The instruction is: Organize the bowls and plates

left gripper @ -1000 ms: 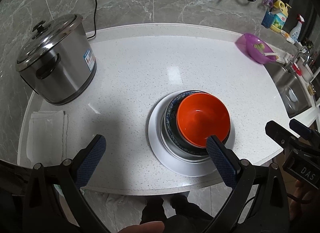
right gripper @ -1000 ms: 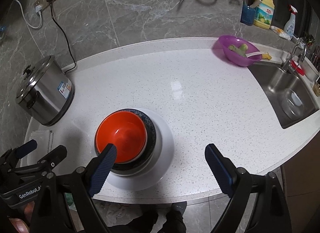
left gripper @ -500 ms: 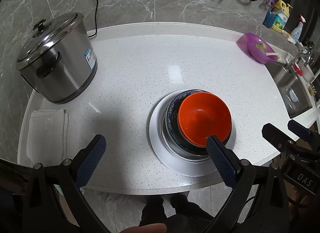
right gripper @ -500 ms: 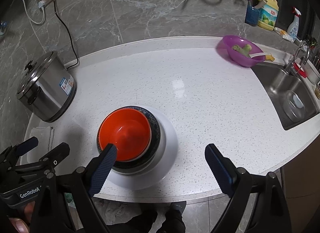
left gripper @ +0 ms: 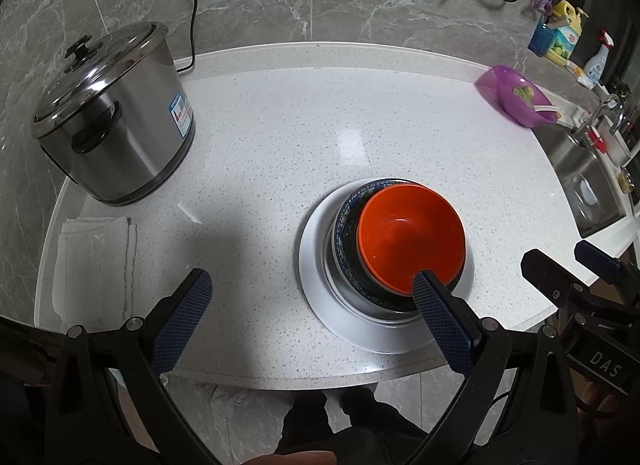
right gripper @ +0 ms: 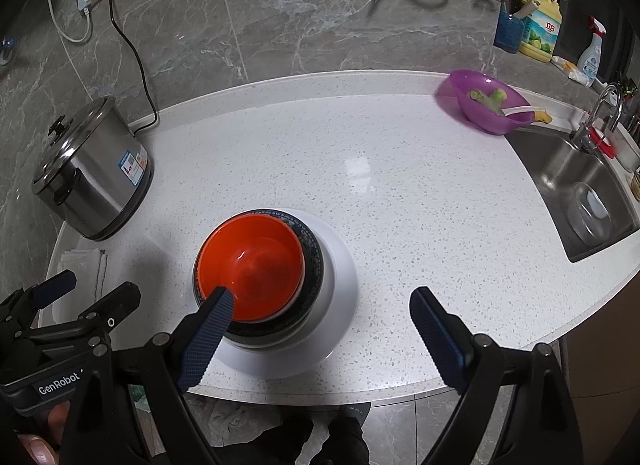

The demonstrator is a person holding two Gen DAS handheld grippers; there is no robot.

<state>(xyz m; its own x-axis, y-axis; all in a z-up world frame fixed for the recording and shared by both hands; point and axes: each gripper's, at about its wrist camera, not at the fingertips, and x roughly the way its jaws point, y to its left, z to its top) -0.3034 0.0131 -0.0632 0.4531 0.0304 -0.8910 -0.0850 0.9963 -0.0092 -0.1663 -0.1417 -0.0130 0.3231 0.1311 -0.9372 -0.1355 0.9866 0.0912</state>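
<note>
An orange bowl sits nested in a dark blue-patterned bowl, which stands on a white plate near the counter's front edge. The stack also shows in the right wrist view: orange bowl, dark bowl, plate. My left gripper is open and empty, held above the front edge, left of the stack. My right gripper is open and empty, above the stack's right front.
A steel rice cooker stands at the left back, with a folded white cloth in front of it. A purple bowl with food sits at the right back beside the sink. Bottles stand beyond it.
Both grippers have drawn back and up slightly, so the counter looks a little farther away. The stack has not moved.
</note>
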